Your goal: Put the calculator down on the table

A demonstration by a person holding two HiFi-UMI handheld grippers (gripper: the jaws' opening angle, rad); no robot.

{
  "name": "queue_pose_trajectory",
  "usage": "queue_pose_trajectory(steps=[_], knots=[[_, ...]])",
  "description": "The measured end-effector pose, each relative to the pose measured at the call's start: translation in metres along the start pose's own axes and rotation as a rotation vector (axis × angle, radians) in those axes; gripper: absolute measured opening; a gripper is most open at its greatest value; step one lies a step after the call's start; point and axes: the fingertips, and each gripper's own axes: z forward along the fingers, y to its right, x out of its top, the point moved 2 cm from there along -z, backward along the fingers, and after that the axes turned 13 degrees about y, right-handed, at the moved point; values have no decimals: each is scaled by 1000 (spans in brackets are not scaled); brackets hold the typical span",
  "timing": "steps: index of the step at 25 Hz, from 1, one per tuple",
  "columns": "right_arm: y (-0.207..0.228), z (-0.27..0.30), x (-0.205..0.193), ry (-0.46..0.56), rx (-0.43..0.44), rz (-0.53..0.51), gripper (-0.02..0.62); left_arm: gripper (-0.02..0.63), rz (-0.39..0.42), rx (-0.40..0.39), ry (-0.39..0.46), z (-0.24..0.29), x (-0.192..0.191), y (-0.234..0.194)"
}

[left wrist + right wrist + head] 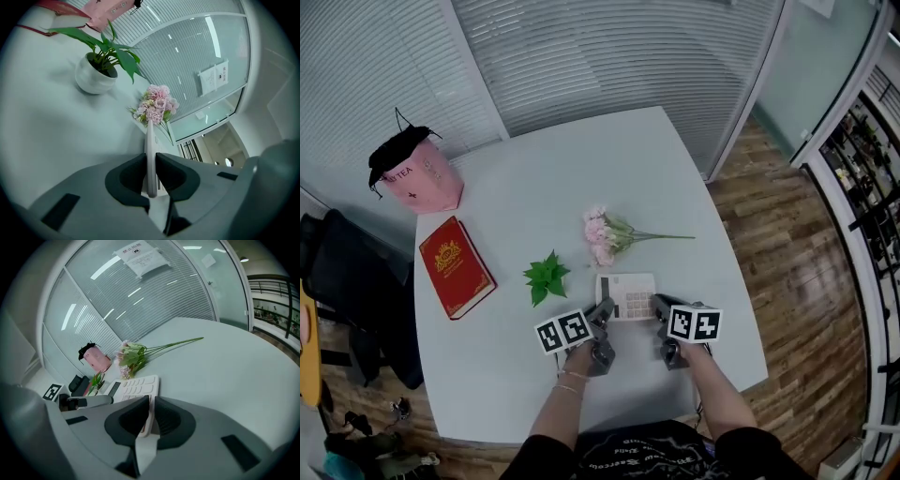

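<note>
A white calculator [626, 295] is held between my two grippers just above the white table [516, 206], near its front. My left gripper [602, 313] is shut on its left edge, and the left gripper view shows the calculator [150, 154] edge-on between the pads. Clamped on the right edge is my right gripper [660, 307]; in the right gripper view the calculator [133, 389] lies keys up, its corner pinched in the jaws [150, 416].
Pink flowers [605, 234] with a long stem lie just beyond the calculator. A small green plant in a white pot [546, 277] stands to its left, a red book [455, 265] further left, a pink bag [420, 173] at the back left corner.
</note>
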Motion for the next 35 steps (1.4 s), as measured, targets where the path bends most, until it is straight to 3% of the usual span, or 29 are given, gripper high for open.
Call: queue_pose_trajectory(steps=[5,13,19,20,21,23,25,30,35], knots=[[5,4,-2,-23,-14,-18,44,80,38,42,3,3,-2,2],[3,5,-4,-28,-34,-77,48,102,114,182,39,2,1,2],[2,3,-2,-16,-46,-119,75,197,161,262,67,-4,4,-5],[1,3,-2,-14,-41,-118,95,212,163,257,67,-4,4,-5],[-1,2,-2,-14,-30,-116,154,214,163,245,67,-5,4,-4],[-7,1,-1,-10,2,-120,229,282,169,218,67,-5,3,1],[-13,-2,1,2,25,-148,244,316,198,207,69,-8,2,5],[-33,-19,7,41,63,-249,256,333,304,159,90,-25,4,22],[-58,-46,15,105,89,-347,256,336,477,86,130,-57,12,48]])
